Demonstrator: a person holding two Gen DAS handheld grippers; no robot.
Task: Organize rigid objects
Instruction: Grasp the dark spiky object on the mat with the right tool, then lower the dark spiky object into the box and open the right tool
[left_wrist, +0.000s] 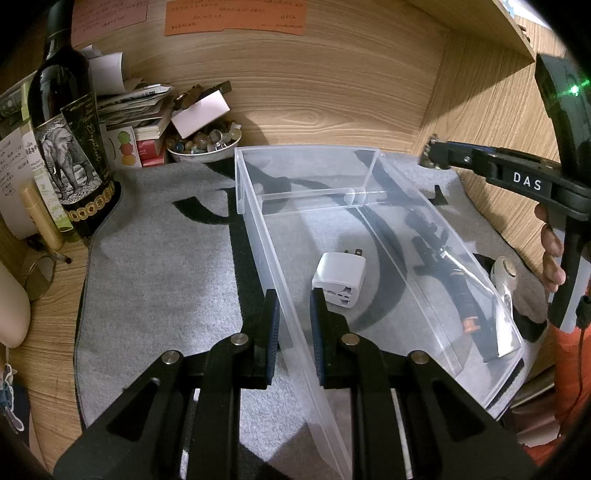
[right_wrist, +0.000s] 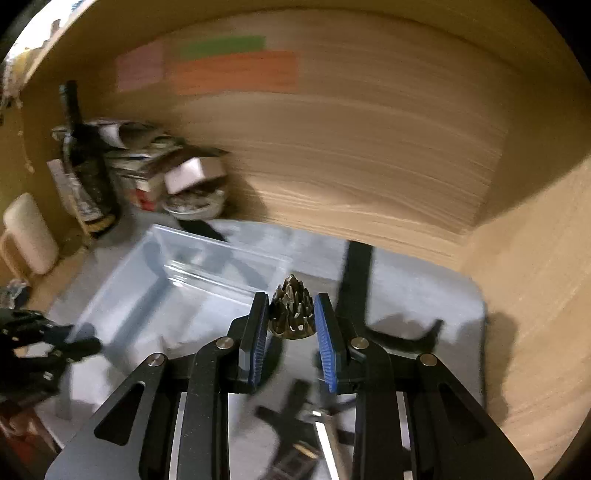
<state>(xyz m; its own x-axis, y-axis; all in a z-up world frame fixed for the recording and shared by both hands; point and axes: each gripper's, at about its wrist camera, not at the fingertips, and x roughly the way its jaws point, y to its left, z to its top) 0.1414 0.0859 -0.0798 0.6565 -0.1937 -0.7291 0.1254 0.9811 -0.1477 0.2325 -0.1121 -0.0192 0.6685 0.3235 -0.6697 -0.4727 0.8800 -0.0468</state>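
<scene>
On a grey mat (left_wrist: 155, 258) in a wooden alcove lies a clear bin (left_wrist: 369, 206) with dividers; the left gripper (left_wrist: 293, 299) is clamped on its near wall, one pad inside and one outside; a white plug adapter (left_wrist: 339, 278) sits inside, just past the inner pad; a dark knife-like thing (left_wrist: 443, 266) lies in the right-hand compartment; the right gripper (right_wrist: 290, 317) holds a small spiky, cone-like ornament (right_wrist: 290, 310) between its blue pads, raised above the mat and right of the bin; a wine bottle (left_wrist: 66, 140) and a bowl of beads (left_wrist: 203, 142) stand behind.
</scene>
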